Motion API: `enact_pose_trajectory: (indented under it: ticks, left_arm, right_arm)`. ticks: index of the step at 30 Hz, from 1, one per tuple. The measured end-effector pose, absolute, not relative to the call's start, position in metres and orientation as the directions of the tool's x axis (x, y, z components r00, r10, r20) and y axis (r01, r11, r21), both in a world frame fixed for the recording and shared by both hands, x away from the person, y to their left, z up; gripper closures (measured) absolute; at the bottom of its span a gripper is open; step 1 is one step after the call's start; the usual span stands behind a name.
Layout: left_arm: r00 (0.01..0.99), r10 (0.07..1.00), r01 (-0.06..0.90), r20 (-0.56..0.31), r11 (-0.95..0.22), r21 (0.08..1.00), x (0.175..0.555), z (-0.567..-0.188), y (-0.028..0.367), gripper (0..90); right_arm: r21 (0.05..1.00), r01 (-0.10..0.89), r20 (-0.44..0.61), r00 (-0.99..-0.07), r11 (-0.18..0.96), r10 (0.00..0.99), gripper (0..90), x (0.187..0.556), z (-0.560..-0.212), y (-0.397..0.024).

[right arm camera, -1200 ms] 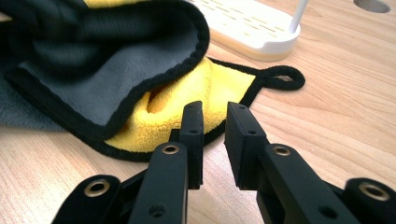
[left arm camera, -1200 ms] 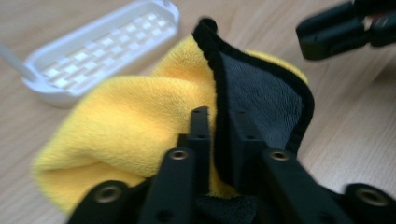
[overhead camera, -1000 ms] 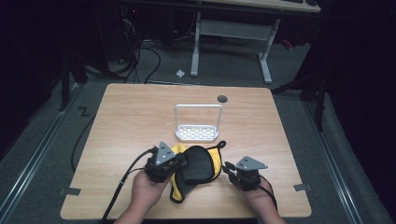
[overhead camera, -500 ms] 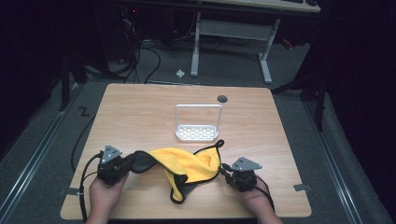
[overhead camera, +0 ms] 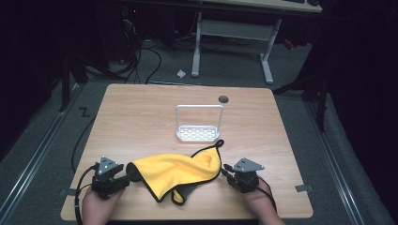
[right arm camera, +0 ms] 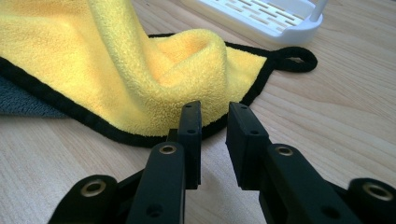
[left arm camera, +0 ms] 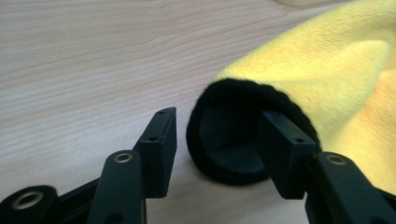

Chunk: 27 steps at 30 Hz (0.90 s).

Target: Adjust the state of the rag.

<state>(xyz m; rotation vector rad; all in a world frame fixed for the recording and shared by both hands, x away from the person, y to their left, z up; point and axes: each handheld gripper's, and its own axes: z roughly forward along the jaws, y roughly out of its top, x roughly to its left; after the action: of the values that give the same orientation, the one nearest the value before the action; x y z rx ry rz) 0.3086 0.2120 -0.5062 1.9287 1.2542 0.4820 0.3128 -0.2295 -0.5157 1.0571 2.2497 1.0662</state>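
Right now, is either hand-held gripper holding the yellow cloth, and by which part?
Neither. The left hand-held gripper has just opened, its jaws astride the yellow cloth's black-edged corner. The right hand-held gripper is open at the cloth's edge.

You look down on a light wooden tabletop (overhead camera: 141,117) over grey carpeted floor (overhead camera: 56,122); beyond it stands a white-legged desk frame (overhead camera: 232,42), black cables (overhead camera: 141,56) trailing in the dark room.

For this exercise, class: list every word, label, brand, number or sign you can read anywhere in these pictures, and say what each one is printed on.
None can be read: no writing shows on the yellow cloth, the white rack, the wooden table or either gripper.
A black zigzag mark on the floor looks like "Z", but it may only be tape.
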Motion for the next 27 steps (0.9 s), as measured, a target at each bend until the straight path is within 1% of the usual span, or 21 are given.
enact_pose_trajectory:
  ticks: [3, 5, 7, 10, 12, 15, 18, 21, 22, 24, 27]
  left_arm:
    - [0.458, 0.882, 0.590, -0.113, -0.206, 0.780, 0.298, -0.504, 0.210, 49.1]
    - [0.500, 0.856, 0.577, -0.131, -0.216, 0.787, 0.290, -0.502, 0.202, 49.6]
    - [0.542, 0.831, 0.552, -0.128, -0.237, 0.799, 0.285, -0.501, 0.190, 48.4]
    - [0.609, 0.780, 0.523, -0.148, -0.254, 0.814, 0.280, -0.499, 0.173, 43.3]
    - [0.659, 0.731, 0.510, -0.174, -0.264, 0.819, 0.278, -0.500, 0.159, 39.0]
    - [0.710, 0.678, 0.504, -0.193, -0.297, 0.811, 0.278, -0.503, 0.143, 32.8]
    - [0.739, 0.651, 0.490, -0.176, -0.339, 0.803, 0.277, -0.507, 0.131, 30.5]
    - [0.748, 0.647, 0.485, -0.148, -0.382, 0.787, 0.277, -0.512, 0.121, 30.9]
    - [0.749, 0.650, 0.480, -0.129, -0.399, 0.781, 0.277, -0.514, 0.119, 33.6]
    - [0.750, 0.653, 0.481, -0.105, -0.429, 0.765, 0.279, -0.518, 0.116, 42.9]
    - [0.738, 0.665, 0.495, -0.115, -0.418, 0.762, 0.283, -0.521, 0.118, 65.1]
  right_arm:
    - [0.791, 0.451, -0.059, -0.618, 0.415, 0.784, 75.8, 0.313, -0.515, -0.229]
    - [0.792, 0.449, -0.058, -0.620, 0.415, 0.782, 75.6, 0.313, -0.515, -0.228]
    - [0.794, 0.443, -0.059, -0.626, 0.416, 0.778, 75.6, 0.312, -0.514, -0.226]
    - [0.799, 0.427, -0.066, -0.637, 0.423, 0.768, 75.8, 0.309, -0.512, -0.221]
    - [0.800, 0.416, -0.069, -0.650, 0.431, 0.756, 77.3, 0.306, -0.511, -0.216]
    - [0.801, 0.406, -0.064, -0.673, 0.440, 0.737, 79.9, 0.302, -0.511, -0.208]
    - [0.796, 0.403, -0.050, -0.699, 0.451, 0.713, 80.8, 0.298, -0.512, -0.198]
    - [0.792, 0.385, -0.056, -0.727, 0.474, 0.684, 80.2, 0.294, -0.512, -0.185]
    - [0.792, 0.379, -0.055, -0.736, 0.478, 0.674, 79.4, 0.293, -0.513, -0.180]
    - [0.795, 0.373, -0.041, -0.753, 0.478, 0.657, 76.9, 0.291, -0.513, -0.172]
    - [0.798, 0.357, -0.027, -0.784, 0.486, 0.620, 68.0, 0.288, -0.514, -0.160]
